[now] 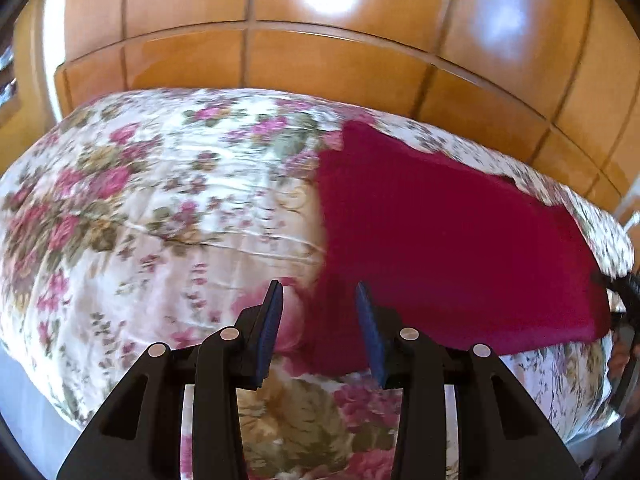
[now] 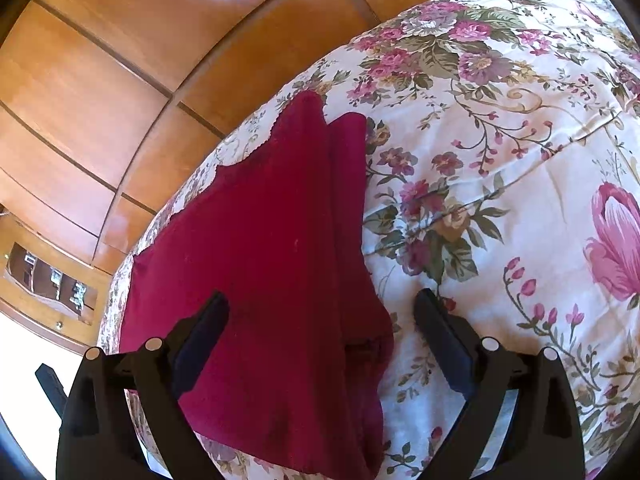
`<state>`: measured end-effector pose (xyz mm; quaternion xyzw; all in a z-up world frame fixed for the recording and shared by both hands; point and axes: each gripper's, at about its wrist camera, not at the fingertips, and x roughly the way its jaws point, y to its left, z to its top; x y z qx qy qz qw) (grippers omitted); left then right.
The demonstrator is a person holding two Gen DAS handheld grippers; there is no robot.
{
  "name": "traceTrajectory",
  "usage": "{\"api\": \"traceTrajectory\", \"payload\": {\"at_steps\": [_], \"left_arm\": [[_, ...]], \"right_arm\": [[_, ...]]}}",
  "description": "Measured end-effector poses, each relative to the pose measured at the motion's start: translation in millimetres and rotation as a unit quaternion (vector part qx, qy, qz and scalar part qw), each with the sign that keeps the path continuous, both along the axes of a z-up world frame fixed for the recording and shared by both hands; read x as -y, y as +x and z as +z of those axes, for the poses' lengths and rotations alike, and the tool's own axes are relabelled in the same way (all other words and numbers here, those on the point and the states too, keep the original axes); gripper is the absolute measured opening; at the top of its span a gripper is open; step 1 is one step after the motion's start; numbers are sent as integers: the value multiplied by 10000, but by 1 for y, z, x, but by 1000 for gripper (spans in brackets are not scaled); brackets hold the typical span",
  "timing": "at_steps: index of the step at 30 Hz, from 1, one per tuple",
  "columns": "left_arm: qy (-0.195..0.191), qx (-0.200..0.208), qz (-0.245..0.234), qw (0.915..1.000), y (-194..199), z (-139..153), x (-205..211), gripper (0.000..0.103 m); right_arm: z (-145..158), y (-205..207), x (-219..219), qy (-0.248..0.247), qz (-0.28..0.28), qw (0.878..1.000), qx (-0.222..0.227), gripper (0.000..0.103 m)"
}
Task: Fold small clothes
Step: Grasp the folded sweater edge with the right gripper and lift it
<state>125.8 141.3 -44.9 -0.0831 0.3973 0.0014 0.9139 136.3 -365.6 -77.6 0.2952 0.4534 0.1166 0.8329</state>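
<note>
A dark red knit garment [image 1: 448,240] lies flat on a floral bedspread [image 1: 160,200]. In the left wrist view it fills the right half. My left gripper [image 1: 320,292] is open and empty, hovering over the garment's near left edge. In the right wrist view the garment [image 2: 264,264] lies folded lengthwise, with a second layer showing along its right side. My right gripper [image 2: 320,308] is wide open and empty, straddling the garment's near right edge above the bedspread [image 2: 500,160].
A glossy wooden panelled headboard or wardrobe [image 1: 320,40] runs behind the bed, and it also shows in the right wrist view [image 2: 120,80]. A wooden shelf with small items [image 2: 52,280] sits at the left. The other gripper's black body [image 1: 624,300] shows at the right edge.
</note>
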Motion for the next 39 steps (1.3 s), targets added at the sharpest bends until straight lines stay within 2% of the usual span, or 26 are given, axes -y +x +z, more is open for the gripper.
{"api": "traceTrajectory", "payload": {"at_steps": [4, 6, 9, 10, 11, 14, 19, 22, 24, 26, 31, 35, 39], "left_arm": [[1, 114, -411, 9991, 5, 0, 24, 37], [91, 38, -573, 9983, 13, -5, 35, 37], [62, -204, -585, 9981, 24, -16, 38, 37], [55, -221, -583, 9980, 25, -17, 38, 37], [48, -225, -587, 9980, 25, -18, 38, 37], [67, -271, -619, 9977, 27, -21, 39, 37], [-32, -278, -579, 9979, 24, -21, 36, 37], [-232, -147, -545, 9981, 19, -11, 33, 37], [-179, -40, -659, 9977, 17, -6, 35, 37], [-173, -147, -713, 9972, 20, -8, 35, 37], [-557, -335, -758, 9950, 26, -19, 28, 37], [-896, -361, -771, 9923, 27, -21, 20, 37], [-998, -356, -834, 9909, 27, -22, 18, 37]], "right_arm": [[2, 3, -3, 53, 131, 9999, -67, 93], [3, 6, -9, 90, 250, 9996, -79, 89], [3, 6, -17, -138, 276, 9995, -119, 73], [2, 5, -17, -168, 269, 9994, -104, 64], [1, 4, -16, -131, 279, 9995, -87, 52], [2, 2, -19, 40, 392, 9992, -71, 35], [12, 3, -26, -3, 437, 9990, 4, 32], [19, 1, -28, 26, 395, 9992, 40, 30], [32, -1, -32, 99, 421, 9988, 213, 29], [49, -1, -42, 167, 518, 9975, 443, 28], [86, 4, -81, 120, 916, 9917, 899, 27], [102, 13, -117, 155, 1191, 9871, 1055, 27], [115, 22, -157, 177, 1506, 9815, 1168, 26]]}}
